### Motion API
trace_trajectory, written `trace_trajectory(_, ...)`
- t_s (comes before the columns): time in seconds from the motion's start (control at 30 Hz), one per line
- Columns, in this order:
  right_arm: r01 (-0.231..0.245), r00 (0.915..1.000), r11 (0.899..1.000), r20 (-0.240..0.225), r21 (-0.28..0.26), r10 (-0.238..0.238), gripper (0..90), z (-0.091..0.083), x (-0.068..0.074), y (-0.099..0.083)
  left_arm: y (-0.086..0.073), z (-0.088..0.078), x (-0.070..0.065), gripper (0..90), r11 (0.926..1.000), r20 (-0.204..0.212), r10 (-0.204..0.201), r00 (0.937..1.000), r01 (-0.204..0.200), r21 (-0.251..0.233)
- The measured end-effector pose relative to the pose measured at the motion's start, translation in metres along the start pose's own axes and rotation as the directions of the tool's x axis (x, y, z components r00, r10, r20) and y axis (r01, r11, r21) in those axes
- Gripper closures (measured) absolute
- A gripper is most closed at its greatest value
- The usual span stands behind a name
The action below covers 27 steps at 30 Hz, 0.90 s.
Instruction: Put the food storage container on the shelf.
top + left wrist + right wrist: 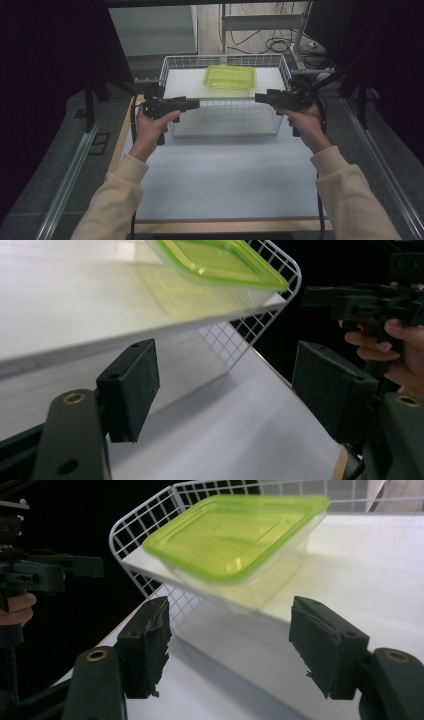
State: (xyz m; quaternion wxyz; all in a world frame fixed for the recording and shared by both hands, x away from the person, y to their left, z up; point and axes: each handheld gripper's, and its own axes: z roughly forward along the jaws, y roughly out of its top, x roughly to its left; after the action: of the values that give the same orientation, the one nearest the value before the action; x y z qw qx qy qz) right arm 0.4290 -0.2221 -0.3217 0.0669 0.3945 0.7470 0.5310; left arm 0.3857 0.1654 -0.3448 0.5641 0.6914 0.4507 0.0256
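A clear container with a green lid [230, 77] rests on a white board [179, 83] laid across a white wire basket [225, 118]. My left gripper [195, 104] is held at the basket's front left, pointing right. Facing it from the front right is my right gripper [259, 97]. In the left gripper view the open jaws [230, 385] look along the board's [75, 300] edge, under the container [220, 262]. The right gripper view has its open jaws [235, 645] just below the container [235, 535]. Neither holds anything.
The basket stands at the far end of a white table mat [225, 175] with a wooden edge [225, 227]. Dark curtains flank both sides. A metal frame and cables [275, 45] lie on the floor beyond the basket. Metal rails [70, 175] run beside the table.
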Motion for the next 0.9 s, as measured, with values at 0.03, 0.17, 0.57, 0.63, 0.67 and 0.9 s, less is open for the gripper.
trace_trajectory(0.03, 0.008, 1.0000, 1.000, -0.004, 0.000, -0.008, 32.3, -0.001, 0.002, -0.004, -0.008, -0.004, -0.004, 26.5, 0.9999, 0.011, 0.015, 0.9998, -0.015, 0.001)
trace_trajectory(0.17, 0.049, 0.9988, 0.999, -0.005, 0.006, -0.049, 31.8, -0.005, 0.009, -0.018, -0.023, -0.009, -0.008, 26.3, 0.9997, 0.035, 0.023, 0.9991, -0.023, 0.000)
trace_trajectory(0.57, 0.141, 0.9891, 0.989, -0.049, 0.040, -0.139, 27.9, -0.022, 0.029, -0.106, -0.106, -0.019, -0.013, 26.4, 0.9987, 0.052, 0.043, 0.9977, -0.044, 0.027)
trace_trajectory(0.63, 0.139, 0.9893, 0.989, -0.050, 0.048, -0.137, 27.2, -0.023, 0.028, -0.122, -0.121, -0.018, -0.013, 26.4, 0.9979, 0.051, 0.045, 0.9977, -0.048, 0.045)
trace_trajectory(0.67, 0.143, 0.9889, 0.988, -0.049, 0.056, -0.140, 27.1, -0.024, 0.028, -0.129, -0.129, -0.017, -0.013, 26.4, 0.9973, 0.046, 0.046, 0.9979, -0.048, 0.055)
trace_trajectory(0.9, 0.137, 0.9906, 0.984, -0.026, 0.111, -0.135, 26.4, -0.024, 0.020, -0.183, -0.178, -0.009, -0.006, 26.1, 0.9878, 0.042, 0.027, 0.9988, -0.033, 0.152)
